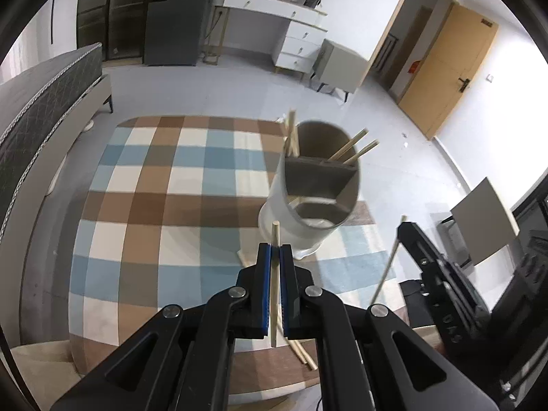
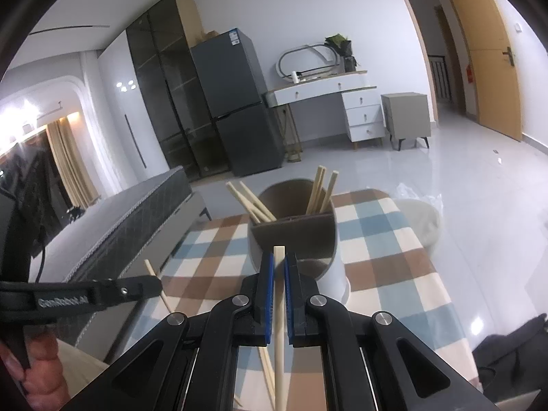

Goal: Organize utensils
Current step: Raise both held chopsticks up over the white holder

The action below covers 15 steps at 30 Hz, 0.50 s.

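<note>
The left gripper is clenched on one wooden chopstick, which stands almost upright between its blue pads. The right gripper also grasps a chopstick of its own, upright between its fingers – the top end shows just above the fingertips.

Both grippers are near the holder, a white round cup with a grey inside and dividers that split it in compartments. It stands on a table with a checked cloth in blue, brown and cream. In the far compartments several chopsticks already lean, some to the left side and some to the right. The near compartment in the right wrist view is partly hidden by the gripper.

More loose chopsticks lie on the cloth, below the left gripper. In the left wrist view the right gripper shows from the side with its chopstick tilted
</note>
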Tool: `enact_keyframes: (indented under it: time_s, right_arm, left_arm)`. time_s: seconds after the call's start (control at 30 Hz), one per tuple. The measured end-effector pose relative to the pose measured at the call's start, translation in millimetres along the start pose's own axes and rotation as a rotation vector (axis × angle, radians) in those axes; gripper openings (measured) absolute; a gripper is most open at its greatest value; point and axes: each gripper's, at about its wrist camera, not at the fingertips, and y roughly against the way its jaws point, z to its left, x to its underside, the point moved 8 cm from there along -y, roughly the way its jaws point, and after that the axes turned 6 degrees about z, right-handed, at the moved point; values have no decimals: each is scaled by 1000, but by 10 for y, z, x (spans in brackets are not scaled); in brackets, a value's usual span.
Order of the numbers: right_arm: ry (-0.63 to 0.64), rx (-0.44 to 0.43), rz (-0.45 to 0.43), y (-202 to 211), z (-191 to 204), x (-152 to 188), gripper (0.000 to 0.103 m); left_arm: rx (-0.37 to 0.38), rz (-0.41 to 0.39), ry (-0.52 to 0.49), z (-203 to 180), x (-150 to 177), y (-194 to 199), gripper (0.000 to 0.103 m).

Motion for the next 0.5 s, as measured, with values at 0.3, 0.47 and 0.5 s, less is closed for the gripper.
enact_keyframes:
  time_s: [0.3, 0.47, 0.5]
  right_arm:
    - [33, 25, -156, 212, 99, -513, 5]
    - [37, 80, -225, 178, 27, -861, 5]
    - [35, 82, -228, 152, 11, -921, 5]
  left_arm:
    - [92, -81, 37, -114, -426, 359, 0]
    - [110, -133, 40, -195, -763, 531, 0]
    - [112, -138, 41, -204, -819, 547, 0]
